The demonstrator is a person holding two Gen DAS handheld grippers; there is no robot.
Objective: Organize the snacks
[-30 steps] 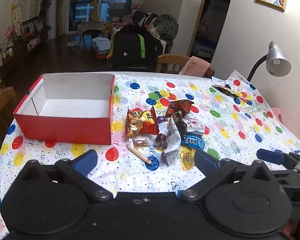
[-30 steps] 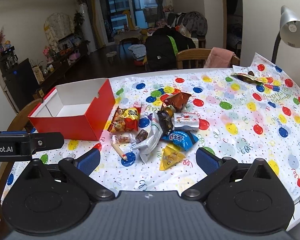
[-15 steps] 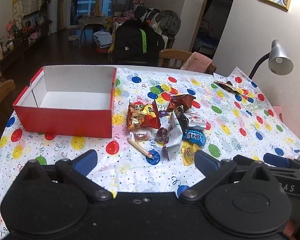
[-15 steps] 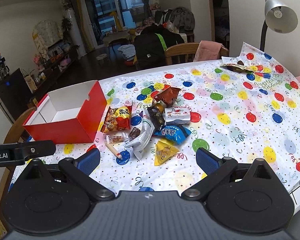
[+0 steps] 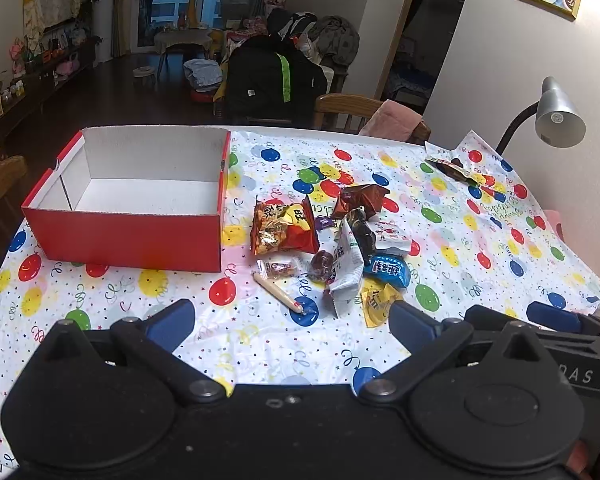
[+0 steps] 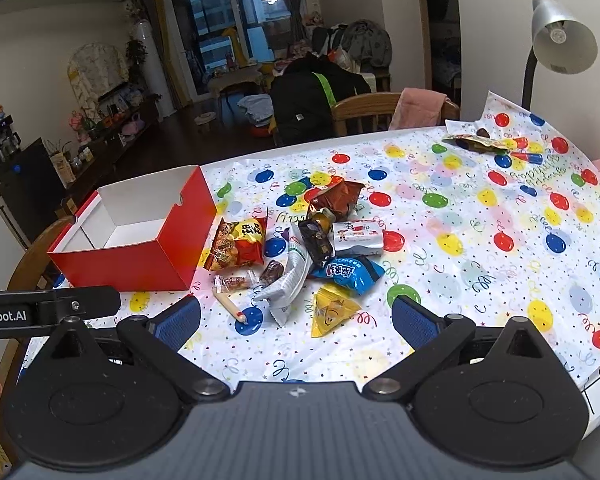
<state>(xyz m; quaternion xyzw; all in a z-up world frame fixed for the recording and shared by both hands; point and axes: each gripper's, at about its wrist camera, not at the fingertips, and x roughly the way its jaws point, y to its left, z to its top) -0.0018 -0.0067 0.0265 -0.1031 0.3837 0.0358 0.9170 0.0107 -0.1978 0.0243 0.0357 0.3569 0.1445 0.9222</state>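
Open balloon-print tablecloth (image 5: 112, 300) lies bare in front of the red box (image 5: 132, 240), whose top is uncovered and whose white interior holds nothing. Just right of the red box, a tight heap of snack packets (image 5: 332, 244) blocks the table's middle, a thin stick snack (image 5: 280, 292) jutting toward the near edge. Well right of the box, beyond the heap, the cloth runs clear to a gooseneck lamp (image 6: 556, 40) by the wall.

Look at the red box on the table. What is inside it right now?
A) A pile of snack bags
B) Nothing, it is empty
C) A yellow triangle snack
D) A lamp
B: the red box shows only its bare white floor and walls, while the snacks, such as the orange chip bag and the yellow triangle packet, all lie on the tablecloth beside it.
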